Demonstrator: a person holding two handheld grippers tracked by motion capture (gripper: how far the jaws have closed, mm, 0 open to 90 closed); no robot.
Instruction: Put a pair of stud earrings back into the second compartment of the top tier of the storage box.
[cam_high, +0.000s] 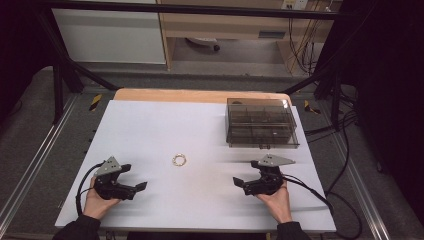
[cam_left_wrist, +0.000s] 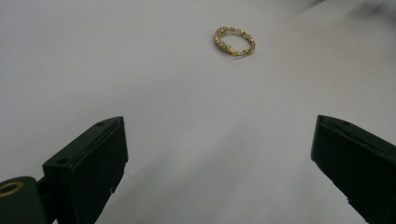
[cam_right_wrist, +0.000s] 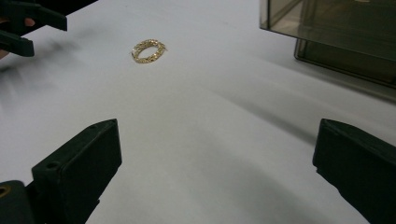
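A small gold chain ring (cam_high: 179, 160) lies flat on the white table sheet (cam_high: 150, 130), roughly midway between the two hands. My left gripper (cam_high: 135, 179) rests near the front left, jaws wide open and empty; in the left gripper view the ring (cam_left_wrist: 235, 41) sits well ahead of the jaws. My right gripper (cam_high: 244, 181) rests near the front right, also open and empty, with the ring (cam_right_wrist: 148, 50) ahead and to its left. A smoky transparent compartment box (cam_high: 261, 122) with a shut lid stands at the back right.
The box (cam_right_wrist: 336, 32) is close ahead of the right gripper, to its right. Cables (cam_high: 320, 197) trail off the table's right side. The left gripper (cam_right_wrist: 28, 23) shows far off in the right gripper view. A metal frame (cam_high: 65, 70) surrounds the table.
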